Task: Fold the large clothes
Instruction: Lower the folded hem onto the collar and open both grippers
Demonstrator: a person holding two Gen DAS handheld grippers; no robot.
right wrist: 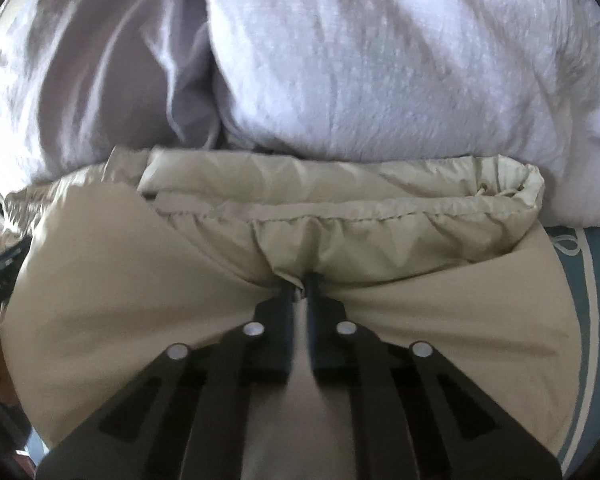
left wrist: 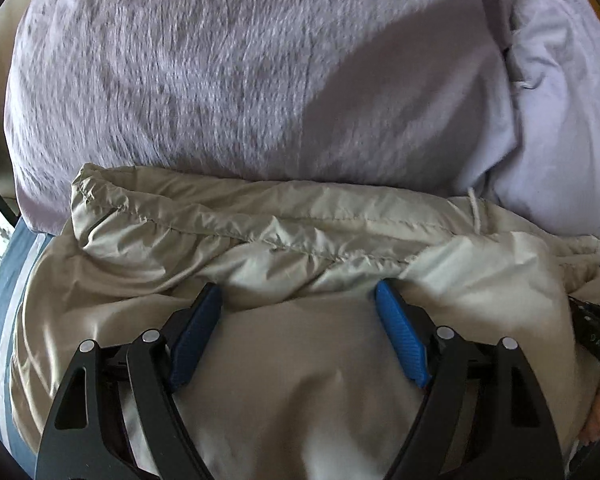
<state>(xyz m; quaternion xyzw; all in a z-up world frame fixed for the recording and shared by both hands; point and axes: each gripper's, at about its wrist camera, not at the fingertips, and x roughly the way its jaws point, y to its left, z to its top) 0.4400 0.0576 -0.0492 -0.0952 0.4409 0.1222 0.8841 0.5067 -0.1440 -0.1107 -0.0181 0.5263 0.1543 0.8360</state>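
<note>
A beige nylon garment (left wrist: 300,360) with a gathered drawstring waistband (left wrist: 260,224) lies on the bed, its waistband against a lilac duvet. My left gripper (left wrist: 298,300) is open, its blue pads (left wrist: 400,340) spread over the beige cloth just short of the waistband, holding nothing. In the right wrist view the same garment (right wrist: 140,300) fills the lower half. My right gripper (right wrist: 300,284) is shut on a fold of the beige cloth just under the waistband (right wrist: 360,224). The other gripper's black body shows at the right edge of the left wrist view (left wrist: 596,336).
A bulky lilac duvet (left wrist: 240,72) is piled right behind the garment and also fills the top of the right wrist view (right wrist: 380,60). A blue bedsheet with white stripes (left wrist: 4,320) lies under the garment and shows at the right in the right wrist view (right wrist: 588,300).
</note>
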